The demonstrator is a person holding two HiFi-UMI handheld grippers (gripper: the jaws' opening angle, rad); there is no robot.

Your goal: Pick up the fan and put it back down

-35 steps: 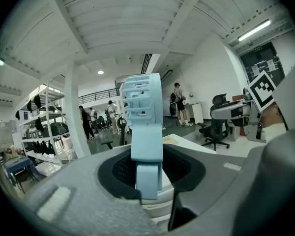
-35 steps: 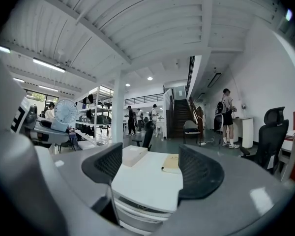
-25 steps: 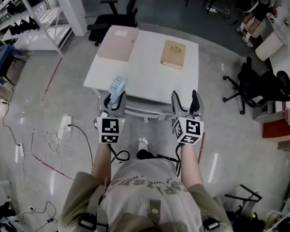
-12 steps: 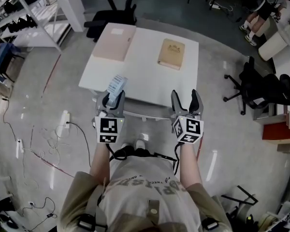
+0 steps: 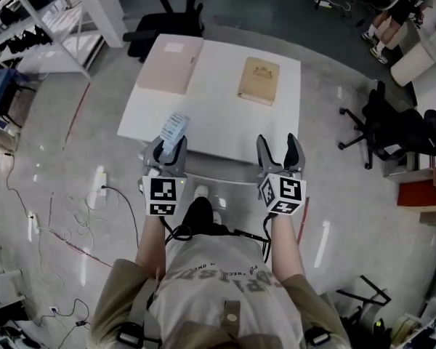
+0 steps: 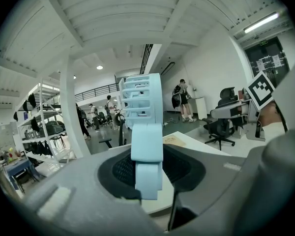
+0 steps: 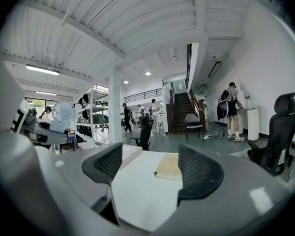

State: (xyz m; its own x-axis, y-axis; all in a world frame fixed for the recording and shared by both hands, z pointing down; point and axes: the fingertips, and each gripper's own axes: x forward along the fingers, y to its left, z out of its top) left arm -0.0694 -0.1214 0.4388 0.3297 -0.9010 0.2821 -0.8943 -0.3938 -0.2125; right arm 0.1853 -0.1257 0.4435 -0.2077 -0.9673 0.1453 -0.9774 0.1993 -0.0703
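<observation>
A pale blue hand fan (image 6: 143,132) stands upright between the jaws of my left gripper (image 5: 167,153), which is shut on its handle; in the head view the fan (image 5: 176,129) rises over the near edge of the white table (image 5: 218,100). The fan's grille head shows at the top of the left gripper view. My right gripper (image 5: 281,154) is level with the left one, at the table's near edge, open with nothing between its pads (image 7: 201,173). From the right gripper view the fan (image 7: 64,113) shows at the far left.
On the table lie a tan book (image 5: 259,81) at the far right and a pink folder (image 5: 170,65) at the far left. Office chairs (image 5: 163,22) stand behind the table and at the right (image 5: 392,129). Cables (image 5: 80,209) trail on the floor at the left. Shelving (image 5: 43,20) fills the far left.
Both grippers have moved forward towards the table together, the fan still in the left one. The jaws have not changed.
</observation>
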